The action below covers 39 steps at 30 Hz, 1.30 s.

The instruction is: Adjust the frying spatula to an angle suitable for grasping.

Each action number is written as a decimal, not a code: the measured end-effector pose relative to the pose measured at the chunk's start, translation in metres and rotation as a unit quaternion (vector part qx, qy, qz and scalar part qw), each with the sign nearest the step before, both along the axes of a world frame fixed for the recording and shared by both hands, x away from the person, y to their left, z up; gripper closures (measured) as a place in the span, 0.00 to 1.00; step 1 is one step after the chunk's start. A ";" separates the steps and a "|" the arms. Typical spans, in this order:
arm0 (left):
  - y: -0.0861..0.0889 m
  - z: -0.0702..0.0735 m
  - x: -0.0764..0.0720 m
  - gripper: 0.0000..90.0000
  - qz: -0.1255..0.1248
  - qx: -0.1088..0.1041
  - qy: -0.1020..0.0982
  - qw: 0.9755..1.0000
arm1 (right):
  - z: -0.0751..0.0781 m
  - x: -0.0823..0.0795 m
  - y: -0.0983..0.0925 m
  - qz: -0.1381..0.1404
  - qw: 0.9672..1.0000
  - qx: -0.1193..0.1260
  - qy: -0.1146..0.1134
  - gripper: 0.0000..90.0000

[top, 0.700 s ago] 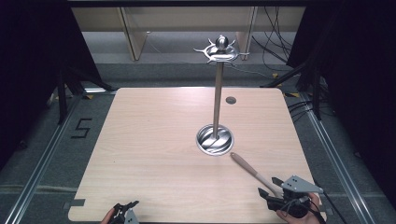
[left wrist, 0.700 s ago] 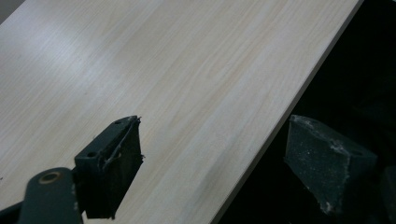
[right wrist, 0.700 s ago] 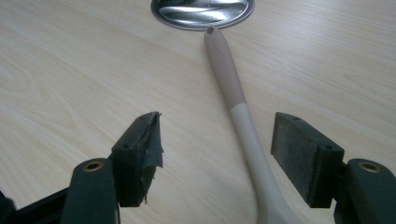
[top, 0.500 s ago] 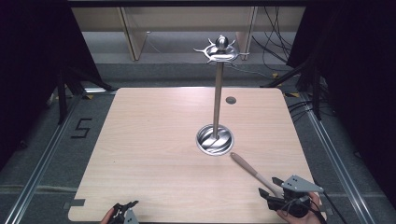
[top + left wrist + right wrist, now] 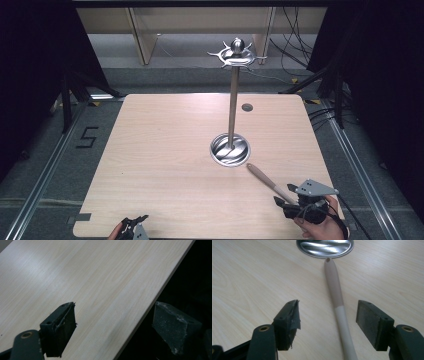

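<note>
Pale wooden table [image 5: 165,165], steel stand base [image 5: 229,149], beige utensil handle [image 5: 265,179] lying beside it

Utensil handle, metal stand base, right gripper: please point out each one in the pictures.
utensil handle [image 5: 333,282], right gripper view, on its pinkish end part.
metal stand base [image 5: 230,149], high view, on the round disc.
right gripper [image 5: 327,320], right gripper view, midway between its fingertips.

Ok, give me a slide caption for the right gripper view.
Open right gripper straddling a wooden handle that points toward the round metal base on the table.
</note>
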<state>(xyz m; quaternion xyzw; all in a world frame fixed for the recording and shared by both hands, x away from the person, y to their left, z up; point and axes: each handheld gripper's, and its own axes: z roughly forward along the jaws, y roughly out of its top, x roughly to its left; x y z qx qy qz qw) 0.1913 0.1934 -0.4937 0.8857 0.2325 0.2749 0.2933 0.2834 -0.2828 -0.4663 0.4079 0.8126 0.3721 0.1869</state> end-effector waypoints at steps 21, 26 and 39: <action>0.000 0.000 0.000 0.20 0.000 0.000 0.000 1.000 | 0.010 0.043 0.019 0.015 0.992 -0.070 0.101 0.55; -0.001 0.000 -0.001 0.20 -0.001 -0.002 -0.001 1.000 | 0.008 0.056 0.025 0.023 0.990 -0.097 0.100 0.58; -0.001 -0.002 0.000 0.20 0.012 -0.014 -0.005 1.000 | 0.001 0.081 0.030 0.006 0.977 -0.127 0.174 0.65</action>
